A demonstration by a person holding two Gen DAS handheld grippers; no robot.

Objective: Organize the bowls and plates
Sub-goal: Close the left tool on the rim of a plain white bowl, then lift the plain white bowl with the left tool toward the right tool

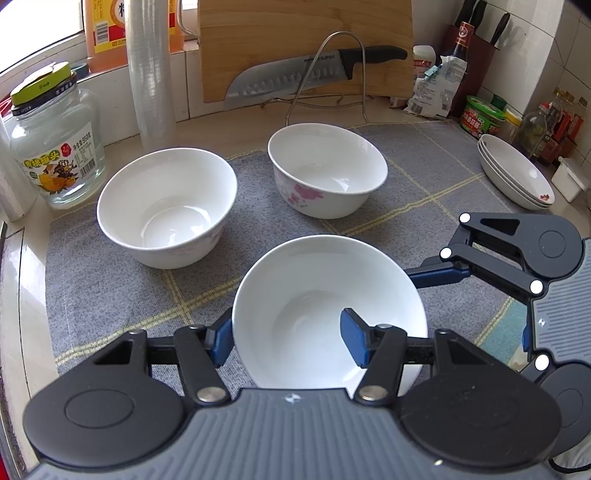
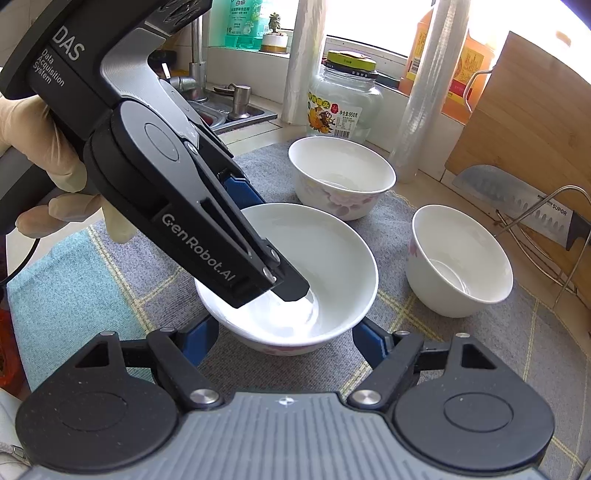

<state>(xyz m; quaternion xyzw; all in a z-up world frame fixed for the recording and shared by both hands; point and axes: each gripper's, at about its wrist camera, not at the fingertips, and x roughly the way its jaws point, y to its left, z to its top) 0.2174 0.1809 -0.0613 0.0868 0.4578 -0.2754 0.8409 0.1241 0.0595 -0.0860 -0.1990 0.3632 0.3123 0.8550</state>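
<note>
Three white bowls with pink flowers stand on a grey mat (image 1: 110, 280). My left gripper (image 1: 288, 341) straddles the left rim of the near bowl (image 1: 325, 295), one blue pad outside, one inside; its jaws stand wide apart, not pinching. My right gripper (image 2: 284, 341) is open, its pads on either side of the same bowl (image 2: 332, 258), close to its wall. The left gripper's finger (image 2: 291, 286) reaches down into that bowl. Two more bowls stand behind, one at the back left (image 1: 166, 206) and one at the back middle (image 1: 327, 173). A stack of white plates (image 1: 517, 173) sits at the right.
A glass jar (image 1: 55, 147), a roll of film (image 1: 149, 74), an oil bottle (image 1: 107, 33), a cutting board (image 1: 306, 44) with a knife (image 1: 295, 74) on a wire rack, and jars and sauce bottles (image 1: 480, 118) line the back. A sink (image 2: 229, 107) lies far left.
</note>
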